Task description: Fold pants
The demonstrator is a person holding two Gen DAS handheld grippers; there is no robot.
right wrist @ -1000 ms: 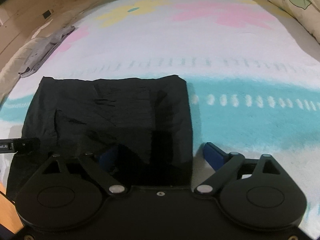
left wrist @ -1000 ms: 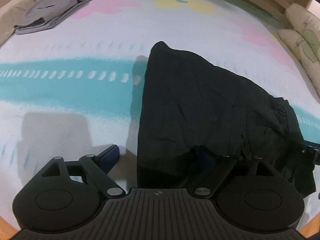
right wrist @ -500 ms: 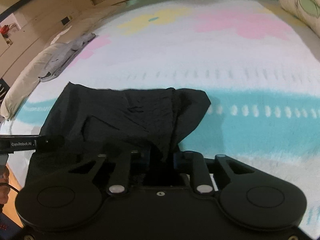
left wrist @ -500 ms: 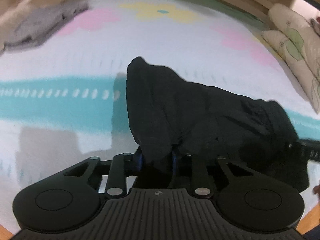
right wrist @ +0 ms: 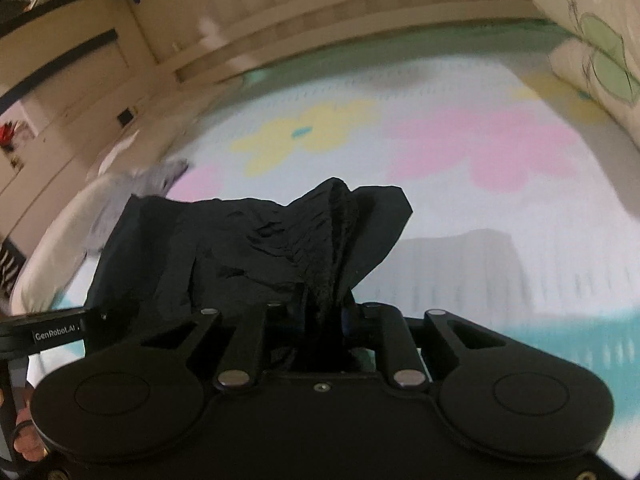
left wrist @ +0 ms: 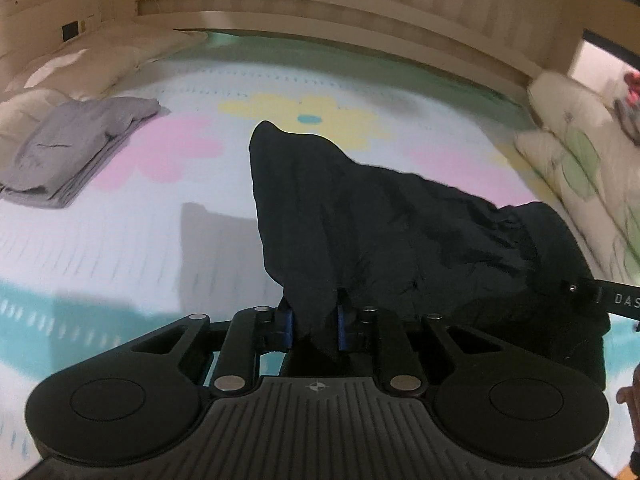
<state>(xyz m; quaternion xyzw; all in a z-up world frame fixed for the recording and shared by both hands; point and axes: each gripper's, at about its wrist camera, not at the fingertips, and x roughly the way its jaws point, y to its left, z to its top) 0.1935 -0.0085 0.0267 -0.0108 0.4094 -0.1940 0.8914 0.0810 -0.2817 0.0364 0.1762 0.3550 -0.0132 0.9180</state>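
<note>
The left gripper (left wrist: 314, 322) has its two blue-padded fingers (left wrist: 285, 322) pressed together on a bunched edge of the black pants (left wrist: 400, 232), and the cloth rises from that pinch into a peak before draping away to the right, clear of the bedspread (left wrist: 120, 248) beneath it. In the right wrist view the right gripper (right wrist: 323, 320) is likewise clamped on a gathered fold of the same pants (right wrist: 240, 248), the fabric squeezed into a narrow ridge between the fingers and spreading out to the left in crumpled folds. So the garment hangs between the two tools, held near two separate edges, with its middle sagging (how much of it touches the bed below cannot be told from either view). Each camera catches the other tool at its margin: the right gripper's black bar shows at the far right edge of the left wrist view, half covered by cloth, and the left gripper's bar, printed with white lettering, shows at the far left of the right wrist view. The bedspread is pale with a yellow flower (left wrist: 308, 120), pink flowers and a teal band near the grippers. A folded grey garment (left wrist: 76, 144) lies well apart from the pants on the left side of the bed, and cream pillows with a green leaf print (left wrist: 576, 168) are stacked along the right side, beside a wooden slatted bed frame (left wrist: 320, 4).
</note>
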